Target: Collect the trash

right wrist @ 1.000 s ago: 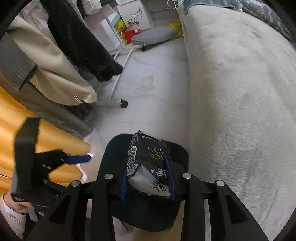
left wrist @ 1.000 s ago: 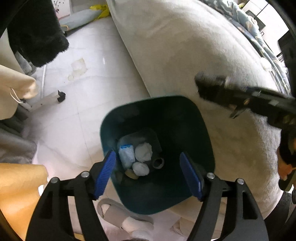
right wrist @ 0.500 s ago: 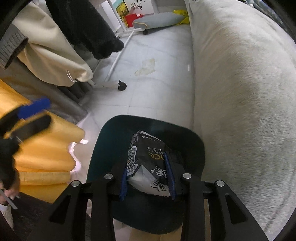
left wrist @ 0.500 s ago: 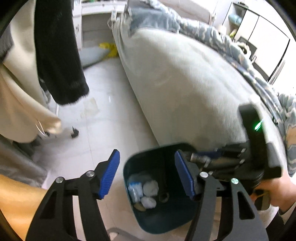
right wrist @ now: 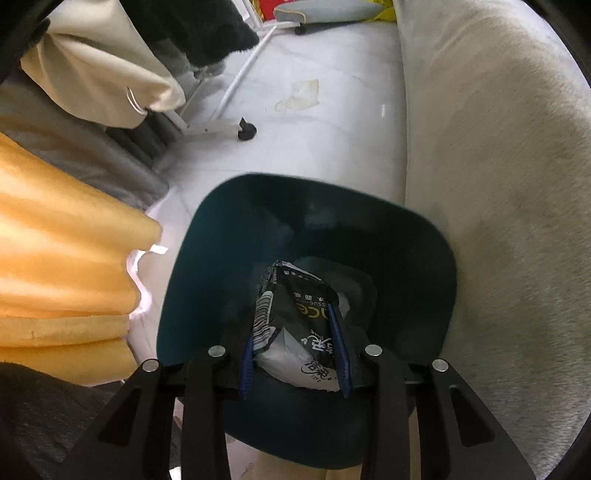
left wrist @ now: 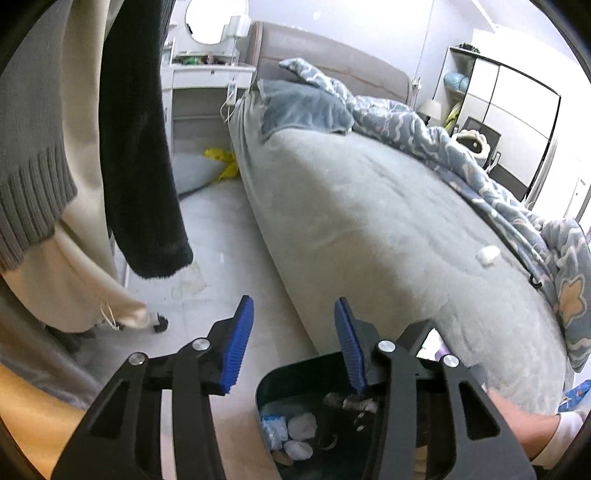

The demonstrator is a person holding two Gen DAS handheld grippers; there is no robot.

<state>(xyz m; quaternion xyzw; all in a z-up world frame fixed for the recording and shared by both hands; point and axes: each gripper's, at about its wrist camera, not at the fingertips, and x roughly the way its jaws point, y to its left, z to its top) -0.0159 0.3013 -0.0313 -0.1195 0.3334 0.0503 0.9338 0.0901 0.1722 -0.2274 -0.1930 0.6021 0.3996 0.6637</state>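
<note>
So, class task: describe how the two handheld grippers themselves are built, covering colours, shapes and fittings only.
The left gripper and right gripper match: black angular plastic arms in paired bars, joined by round silver bolts. Each finger ends in a flat bright blue pad with fine ribbing. No cables or lettering show on them. At the lower right of the left view, a bare wrist with a white cuff appears.

R gripper [right wrist: 295,339] | jaws clamp tissue pack [right wrist: 295,314] | over bin [right wrist: 229,236]

A home bedroom: a bed [left wrist: 388,221] with rumpled blue duvet [left wrist: 461,147] and headboard, a far dressing table under a round mirror [left wrist: 216,22], clothes [left wrist: 140,147] hanging left, wardrobe [left wrist: 509,122] far right
</note>
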